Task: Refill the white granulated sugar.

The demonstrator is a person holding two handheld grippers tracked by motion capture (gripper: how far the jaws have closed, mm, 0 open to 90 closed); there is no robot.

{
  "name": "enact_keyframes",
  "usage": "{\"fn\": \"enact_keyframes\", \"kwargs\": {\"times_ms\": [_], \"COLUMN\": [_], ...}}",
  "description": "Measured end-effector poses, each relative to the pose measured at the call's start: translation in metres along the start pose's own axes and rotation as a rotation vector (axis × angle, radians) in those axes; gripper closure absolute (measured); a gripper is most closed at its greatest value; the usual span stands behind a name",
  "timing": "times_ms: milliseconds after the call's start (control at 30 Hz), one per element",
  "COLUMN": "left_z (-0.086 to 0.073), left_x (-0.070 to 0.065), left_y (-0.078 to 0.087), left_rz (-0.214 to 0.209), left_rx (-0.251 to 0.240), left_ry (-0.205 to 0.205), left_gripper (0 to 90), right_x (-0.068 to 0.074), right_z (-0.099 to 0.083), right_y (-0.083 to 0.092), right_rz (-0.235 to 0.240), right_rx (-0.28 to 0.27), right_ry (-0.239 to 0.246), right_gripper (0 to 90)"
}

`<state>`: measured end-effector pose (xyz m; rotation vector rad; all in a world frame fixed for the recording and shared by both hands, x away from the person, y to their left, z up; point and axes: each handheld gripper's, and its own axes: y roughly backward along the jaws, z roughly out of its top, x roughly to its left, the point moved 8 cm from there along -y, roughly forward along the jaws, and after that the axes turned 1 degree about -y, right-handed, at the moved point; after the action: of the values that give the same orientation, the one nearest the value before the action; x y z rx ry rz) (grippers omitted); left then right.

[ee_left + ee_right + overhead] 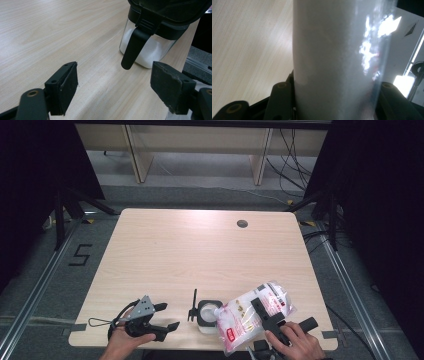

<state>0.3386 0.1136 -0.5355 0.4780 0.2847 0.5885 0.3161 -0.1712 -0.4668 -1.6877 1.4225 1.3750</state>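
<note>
A clear bag of white powder (245, 317) with red print lies tilted near the table's front edge, its left corner over the mouth of a small glass jar (207, 317). My right gripper (262, 314) is shut on the bag, and in the right gripper view the bag (337, 57) stands between the two jaws of that gripper (334, 100). The jar (147, 50) holds white powder, and its black lid (194, 305) is flipped up to the left. My left gripper (169, 316) rests open left of the jar, its pads (68, 85) apart with only tabletop between them.
The light wooden table (200, 250) has a round cable hole (242, 223) at the back right. The jar and bag sit close to the front edge. Dark stands and cables flank the table on the floor.
</note>
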Motion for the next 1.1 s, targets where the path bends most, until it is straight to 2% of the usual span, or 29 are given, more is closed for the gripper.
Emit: {"fn": "enact_keyframes", "kwargs": {"times_ms": [67, 133, 167, 200, 267, 300, 367, 533, 633, 700, 733, 767, 800, 833, 867, 967, 1033, 1100], "left_z": [0.0002, -0.0013, 0.0003, 0.0004, -0.0001, -0.0004, -0.0001, -0.0008, 0.0000, -0.0003, -0.0005, 0.0000, 0.0000, 0.0000, -0.0004, -0.0004, -0.0006, -0.0002], "left_x": [-0.0002, 0.0015, -0.0003, 0.0003, 0.0002, -0.0009, 0.0002, 0.0001, -0.0010, -0.0003, -0.0004, 0.0004, -0.0003, -0.0014, -0.0005, -0.0008, -0.0007, 0.0001], "left_y": [-0.0001, 0.0017, 0.0001, 0.0001, 0.0001, 0.0008, 0.0001, 0.0004, -0.0003, 0.0003, 0.0002, 0.0001, 0.0001, 0.0000, 0.0004, 0.0000, 0.0004, 0.0002], "left_rz": [-0.001, 0.013, -0.002, -0.001, 0.002, 0.003, 0.002, 0.000, -0.004, -0.003, -0.003, 0.001, 0.000, -0.002, -0.004, -0.005, -0.002, -0.003], "left_rx": [-0.002, 0.023, -0.002, -0.003, 0.002, 0.008, 0.002, 0.010, -0.002, 0.006, 0.007, 0.001, 0.002, 0.002, 0.008, 0.006, 0.009, 0.007], "left_ry": [0.003, -0.008, 0.003, -0.007, -0.001, 0.009, 0.000, 0.004, 0.010, -0.001, 0.009, -0.003, 0.006, 0.013, 0.001, 0.009, 0.008, -0.005], "left_gripper": [21.6, 21.6, 21.6, 21.6, 21.6, 21.6, 21.6, 21.6, 21.6, 21.6, 21.6, 21.6, 21.6, 21.6, 21.6, 21.6, 21.6, 21.6], "right_x": [-0.0002, -0.0002, -0.0003, -0.0004, 0.0000, -0.0015, -0.0003, -0.0009, -0.0017, 0.0003, -0.0011, -0.0017, -0.0010, -0.0033, -0.0033, -0.0016, -0.0037, -0.0016], "right_z": [0.0000, 0.0001, 0.0001, 0.0000, -0.0003, 0.0005, -0.0001, 0.0000, 0.0003, -0.0011, -0.0006, -0.0004, -0.0006, 0.0004, 0.0002, -0.0005, 0.0003, -0.0007], "right_y": [-0.0002, 0.0002, -0.0001, -0.0004, 0.0001, -0.0002, -0.0002, -0.0003, 0.0001, 0.0014, 0.0007, 0.0005, 0.0011, 0.0005, 0.0003, 0.0006, 0.0002, 0.0008], "right_rz": [-0.003, -0.004, 0.000, -0.001, -0.004, -0.005, 0.000, -0.001, -0.007, -0.004, -0.010, -0.010, -0.006, -0.012, -0.012, -0.008, -0.012, -0.008], "right_rx": [-0.001, 0.000, -0.001, -0.001, 0.005, -0.003, 0.000, -0.001, -0.001, 0.012, 0.007, 0.004, 0.008, -0.003, -0.004, 0.004, -0.003, 0.007], "right_ry": [0.000, 0.000, 0.003, 0.003, -0.001, 0.018, 0.002, 0.008, 0.016, -0.008, 0.001, 0.007, 0.003, 0.019, 0.019, 0.007, 0.022, 0.005], "right_gripper": [53.3, 53.3, 53.3, 53.3, 53.3, 53.3, 53.3, 53.4, 53.4, 53.4, 53.4, 53.4, 53.4, 53.4, 53.5, 53.5, 53.5, 53.5]}}
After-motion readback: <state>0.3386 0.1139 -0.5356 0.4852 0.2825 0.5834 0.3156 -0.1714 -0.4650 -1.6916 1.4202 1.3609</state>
